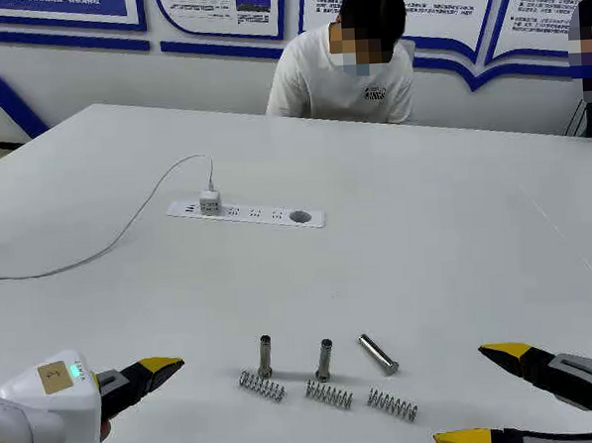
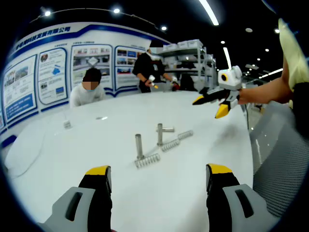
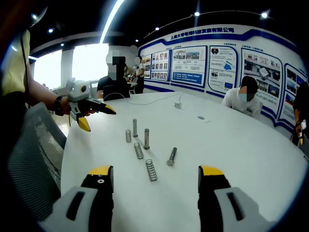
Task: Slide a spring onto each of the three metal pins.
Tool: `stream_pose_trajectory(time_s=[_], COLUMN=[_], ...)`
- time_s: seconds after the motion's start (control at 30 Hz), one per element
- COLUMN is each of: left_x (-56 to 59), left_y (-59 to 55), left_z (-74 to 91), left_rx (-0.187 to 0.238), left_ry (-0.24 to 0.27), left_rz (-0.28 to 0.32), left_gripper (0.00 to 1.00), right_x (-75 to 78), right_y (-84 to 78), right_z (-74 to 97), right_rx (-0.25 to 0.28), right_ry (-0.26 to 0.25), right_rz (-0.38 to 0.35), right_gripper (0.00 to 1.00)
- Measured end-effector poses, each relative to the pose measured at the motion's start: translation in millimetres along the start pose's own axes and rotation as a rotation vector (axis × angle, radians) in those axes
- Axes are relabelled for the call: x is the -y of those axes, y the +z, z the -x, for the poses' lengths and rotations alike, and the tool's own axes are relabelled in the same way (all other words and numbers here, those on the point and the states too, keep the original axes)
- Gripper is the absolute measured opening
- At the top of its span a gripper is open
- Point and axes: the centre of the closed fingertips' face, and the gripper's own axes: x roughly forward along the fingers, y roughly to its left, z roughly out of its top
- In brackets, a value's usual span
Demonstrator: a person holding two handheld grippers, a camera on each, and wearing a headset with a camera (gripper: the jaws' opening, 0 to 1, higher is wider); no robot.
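Two metal pins stand upright on the white table, the left pin (image 1: 264, 355) (image 2: 139, 146) (image 3: 134, 127) and the middle pin (image 1: 324, 359) (image 2: 160, 134) (image 3: 146, 138). The third pin (image 1: 377, 354) (image 2: 168, 129) (image 3: 171, 156) lies flat. Three springs lie in a row in front of them: left spring (image 1: 261, 386) (image 2: 147, 160), middle spring (image 1: 329, 393) (image 3: 138, 150), right spring (image 1: 392, 404) (image 3: 151, 169). My left gripper (image 1: 187, 414) (image 2: 159, 170) (image 3: 94, 116) is open and empty, left of the row. My right gripper (image 1: 484, 395) (image 3: 155, 170) (image 2: 217, 104) is open and empty, to the right.
A white power strip (image 1: 246, 212) with a plugged-in charger and a trailing cable (image 1: 128, 228) lies mid-table. A person in a white shirt (image 1: 342, 65) sits at the far side. Bare table surface (image 1: 428, 274) stretches behind the pins.
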Motion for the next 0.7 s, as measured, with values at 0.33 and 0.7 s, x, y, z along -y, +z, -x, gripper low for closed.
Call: stream_pose_trajectory(time_s=[0.33,0.7], left_x=[0.4,1.2], left_y=[1.9,1.6], left_z=[-0.4,-1.1], left_rx=[0.003,-0.002], left_ry=[-0.001,0.000], left_rz=[-0.003,-0.004], left_gripper=[0.82,0.82], right_x=[0.5,-0.4], right_y=[0.5,1.1], right_z=[1.2,1.0], right_rx=[0.003,0.008], right_ry=[-0.005,-0.002], right_rz=[0.000,-0.002], right_gripper=[0.73,0.72])
